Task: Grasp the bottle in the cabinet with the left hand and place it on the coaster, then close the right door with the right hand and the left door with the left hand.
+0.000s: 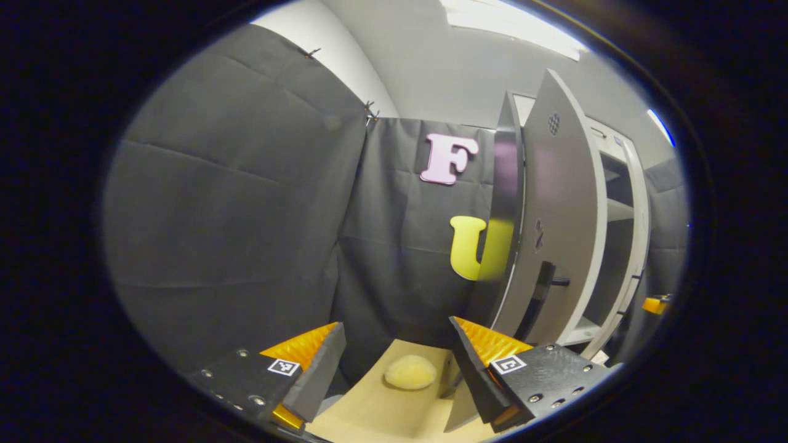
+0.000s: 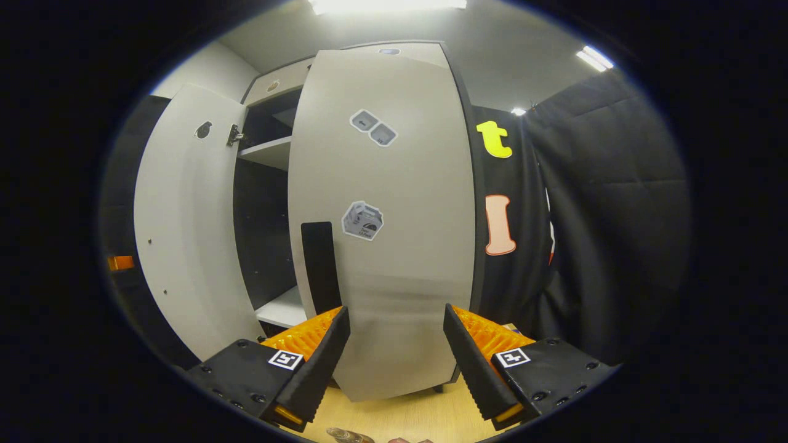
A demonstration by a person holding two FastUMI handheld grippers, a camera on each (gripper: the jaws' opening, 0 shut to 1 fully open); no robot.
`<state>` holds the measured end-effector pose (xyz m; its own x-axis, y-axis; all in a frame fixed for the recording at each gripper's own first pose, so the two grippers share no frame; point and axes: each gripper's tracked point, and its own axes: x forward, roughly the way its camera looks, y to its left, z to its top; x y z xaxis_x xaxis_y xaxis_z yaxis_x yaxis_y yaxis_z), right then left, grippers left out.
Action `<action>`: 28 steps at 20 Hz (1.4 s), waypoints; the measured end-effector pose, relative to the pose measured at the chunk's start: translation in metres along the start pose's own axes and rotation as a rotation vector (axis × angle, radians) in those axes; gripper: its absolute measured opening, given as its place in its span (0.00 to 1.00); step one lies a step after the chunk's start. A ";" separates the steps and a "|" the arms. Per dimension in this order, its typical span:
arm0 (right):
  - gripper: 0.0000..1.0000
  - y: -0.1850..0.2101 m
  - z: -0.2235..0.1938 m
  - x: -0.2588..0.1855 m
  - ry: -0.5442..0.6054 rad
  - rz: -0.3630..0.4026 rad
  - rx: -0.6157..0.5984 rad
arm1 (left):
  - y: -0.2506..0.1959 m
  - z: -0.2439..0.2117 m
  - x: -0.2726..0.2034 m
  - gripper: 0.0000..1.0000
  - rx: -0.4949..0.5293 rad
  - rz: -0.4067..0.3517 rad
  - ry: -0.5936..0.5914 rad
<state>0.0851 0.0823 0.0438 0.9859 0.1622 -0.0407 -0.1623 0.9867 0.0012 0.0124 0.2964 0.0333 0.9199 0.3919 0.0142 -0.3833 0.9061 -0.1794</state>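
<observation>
Right gripper view: our right hand-held gripper (image 2: 397, 363) gapes empty at centre before the upright right door (image 2: 400, 264), stickers unreadable; left hand-held gripper (image 1: 394, 369) likewise wide, empty

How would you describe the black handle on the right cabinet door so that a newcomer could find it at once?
Start at the tall grey cabinet and take its right door, the panel facing the right gripper. The handle is a plain black upright strip along that door's left edge, low down. The nearby stickers are grey and sit higher.
</observation>
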 end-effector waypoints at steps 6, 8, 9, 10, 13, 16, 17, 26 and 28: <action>0.97 -0.014 -0.005 -0.016 -0.022 -0.058 0.020 | -0.042 0.017 0.037 0.98 0.033 -0.135 -0.047; 0.98 -0.019 -0.005 -0.022 -0.026 -0.063 0.013 | -0.060 0.018 0.043 0.98 0.047 -0.175 -0.056; 0.98 -0.022 -0.005 -0.024 -0.034 -0.067 0.007 | -0.068 0.017 0.044 0.98 0.055 -0.195 -0.057; 0.98 -0.024 -0.004 -0.026 -0.039 -0.073 0.004 | -0.076 0.014 0.044 0.98 0.064 -0.217 -0.059; 0.98 -0.029 -0.007 -0.031 -0.043 -0.087 0.013 | -0.094 0.013 0.041 0.98 0.080 -0.266 -0.062; 0.97 -0.035 -0.017 -0.035 -0.021 -0.095 0.032 | -0.096 0.011 0.041 0.94 0.107 -0.282 -0.055; 0.97 -0.038 -0.021 -0.035 -0.014 -0.100 0.037 | -0.098 0.010 0.040 0.94 0.105 -0.293 -0.042; 0.98 -0.054 -0.034 -0.034 0.021 -0.094 0.062 | -0.137 0.009 0.038 0.95 0.118 -0.389 -0.004; 0.98 -0.059 -0.031 -0.030 0.021 -0.088 0.059 | -0.155 0.006 0.033 0.94 0.141 -0.401 0.005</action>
<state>0.0637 0.0191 0.0139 0.9951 0.0751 -0.0641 -0.0715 0.9959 0.0557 0.1019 0.1698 0.0679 0.9987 0.0033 0.0510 -0.0021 0.9997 -0.0241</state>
